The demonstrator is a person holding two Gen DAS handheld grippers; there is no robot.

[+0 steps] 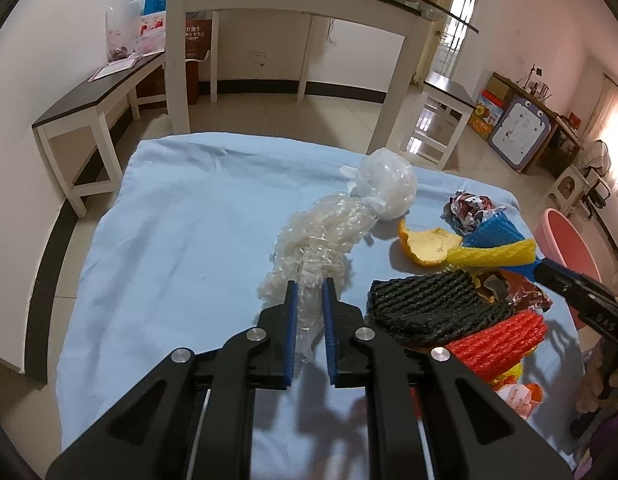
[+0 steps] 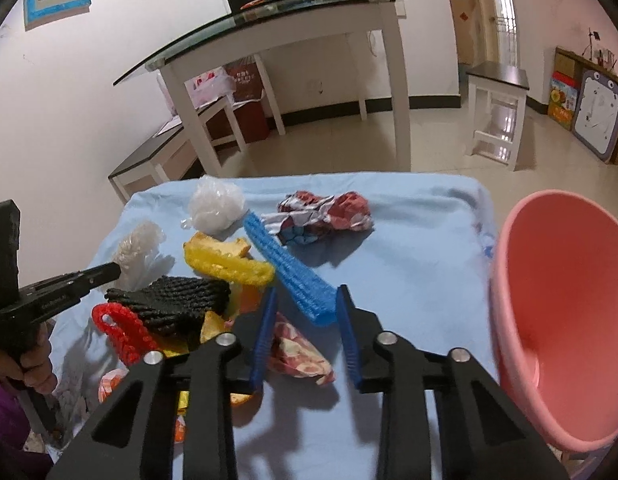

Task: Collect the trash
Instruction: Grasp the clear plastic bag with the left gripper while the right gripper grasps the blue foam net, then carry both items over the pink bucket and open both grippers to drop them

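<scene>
Glass-topped white table (image 1: 293, 4), dark-topped bench (image 1: 93, 100), small stool (image 2: 497, 112), drawing board (image 1: 519, 136)

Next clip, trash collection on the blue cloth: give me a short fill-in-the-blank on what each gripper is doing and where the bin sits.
1. The left gripper has its fingers on either side of the crumpled ____ plastic wrap.
2. The right gripper is ____, with a patterned wrapper between its fingers.
3. The pink basin stands off the cloth's ____ edge in the right wrist view.
4. The black foam net lies partly on top of the ____ foam net.

Missing words: clear; open; right; red
</scene>
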